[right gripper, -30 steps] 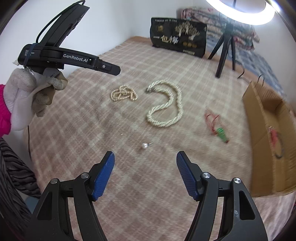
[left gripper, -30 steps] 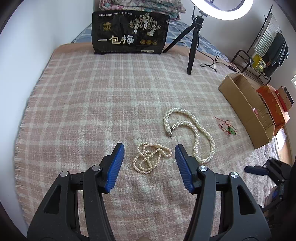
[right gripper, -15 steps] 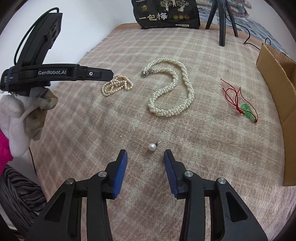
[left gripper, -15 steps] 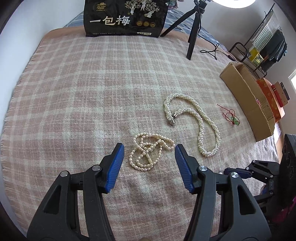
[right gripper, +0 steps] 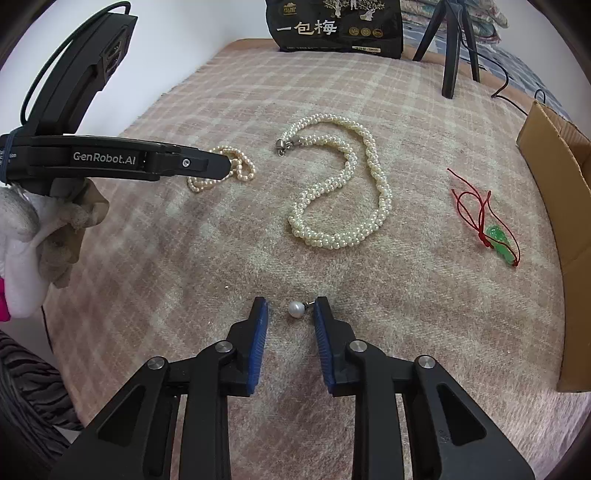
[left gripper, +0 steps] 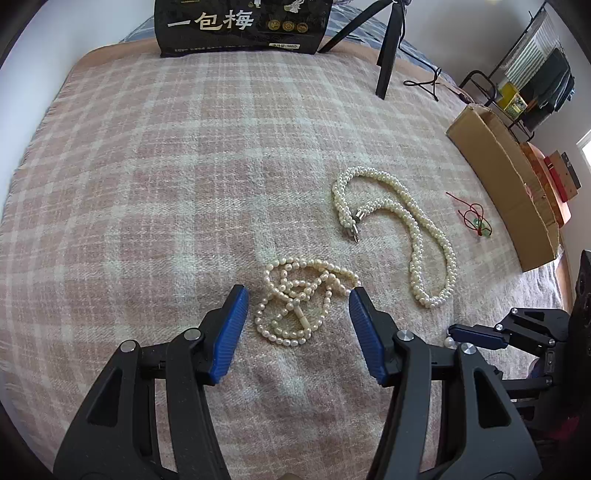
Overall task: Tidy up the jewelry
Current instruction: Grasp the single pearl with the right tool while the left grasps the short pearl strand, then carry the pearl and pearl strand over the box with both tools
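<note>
A small tangled pearl strand (left gripper: 301, 306) lies on the plaid blanket between the open fingers of my left gripper (left gripper: 297, 295); it also shows in the right wrist view (right gripper: 236, 168), partly behind the left gripper's body. A thick twisted pearl necklace (left gripper: 406, 225) (right gripper: 347, 184) lies to its right. A single pearl stud earring (right gripper: 296, 309) sits between the fingers of my right gripper (right gripper: 290, 314), which is partly closed around it without touching it. A green pendant on red cord (right gripper: 498, 240) (left gripper: 476, 221) lies further right.
An open cardboard box (left gripper: 506, 184) (right gripper: 557, 177) stands at the right edge of the blanket. A black printed bag (left gripper: 240, 26) and a black tripod (left gripper: 388, 44) stand at the far end. The blanket's left edge drops off by the wall.
Both grippers have moved forward and down toward the blanket. The left now straddles the small pearl strand. The right has narrowed its fingers around the pearl earring.
</note>
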Demonstrator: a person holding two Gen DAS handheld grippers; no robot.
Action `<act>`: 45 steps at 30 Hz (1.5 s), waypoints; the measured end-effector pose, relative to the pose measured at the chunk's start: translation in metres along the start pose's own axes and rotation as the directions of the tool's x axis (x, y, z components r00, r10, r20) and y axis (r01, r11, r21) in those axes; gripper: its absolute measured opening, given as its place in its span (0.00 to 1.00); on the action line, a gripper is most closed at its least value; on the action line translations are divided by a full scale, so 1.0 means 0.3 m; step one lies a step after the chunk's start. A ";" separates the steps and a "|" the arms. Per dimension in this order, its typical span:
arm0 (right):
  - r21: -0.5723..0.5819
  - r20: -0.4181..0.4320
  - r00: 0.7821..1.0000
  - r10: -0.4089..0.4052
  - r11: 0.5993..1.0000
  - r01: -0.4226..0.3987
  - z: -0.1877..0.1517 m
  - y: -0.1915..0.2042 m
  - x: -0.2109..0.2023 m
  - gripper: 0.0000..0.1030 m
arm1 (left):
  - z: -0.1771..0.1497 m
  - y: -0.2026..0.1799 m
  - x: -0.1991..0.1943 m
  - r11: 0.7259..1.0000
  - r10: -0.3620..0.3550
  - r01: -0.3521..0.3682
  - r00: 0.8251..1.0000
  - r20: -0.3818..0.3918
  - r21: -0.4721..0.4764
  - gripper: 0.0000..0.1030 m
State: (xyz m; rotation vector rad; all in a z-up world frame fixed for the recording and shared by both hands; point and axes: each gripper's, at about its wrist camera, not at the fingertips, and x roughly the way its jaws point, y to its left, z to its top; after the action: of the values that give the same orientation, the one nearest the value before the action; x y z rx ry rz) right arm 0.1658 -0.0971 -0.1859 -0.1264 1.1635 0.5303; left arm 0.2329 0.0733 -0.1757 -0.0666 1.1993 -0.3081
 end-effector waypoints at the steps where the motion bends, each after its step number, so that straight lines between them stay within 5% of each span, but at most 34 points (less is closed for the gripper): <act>1: -0.003 0.000 1.000 -0.006 1.000 0.006 0.001 0.001 0.001 0.19 | 0.000 -0.002 0.005 1.000 0.004 -0.004 1.000 -0.001 0.005 0.57; 8: -0.031 0.002 0.999 -0.033 0.999 0.033 0.009 0.002 0.009 0.12 | -0.005 -0.043 0.040 0.994 0.073 -0.073 0.997 0.007 0.077 0.57; 13: -0.046 0.006 0.999 -0.046 0.998 0.046 0.008 0.006 0.007 0.11 | -0.009 -0.061 0.047 0.985 0.130 -0.133 0.991 0.032 0.113 0.40; 18: -0.060 0.011 0.998 -0.055 0.997 0.055 0.006 0.011 0.005 0.09 | -0.009 -0.065 0.041 0.982 0.147 -0.152 0.988 0.051 0.115 0.10; 45: -0.092 0.103 0.993 -0.060 0.993 0.070 -0.037 0.022 -0.139 0.09 | 0.009 -0.134 -0.197 0.993 0.088 -0.103 0.969 0.230 0.052 0.04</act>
State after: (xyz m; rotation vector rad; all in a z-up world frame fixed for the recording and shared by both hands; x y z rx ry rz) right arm 0.1414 -0.1093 -0.1517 -0.2170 1.0335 0.5288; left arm 0.2079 0.0505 -0.1126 0.0113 0.9610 -0.2469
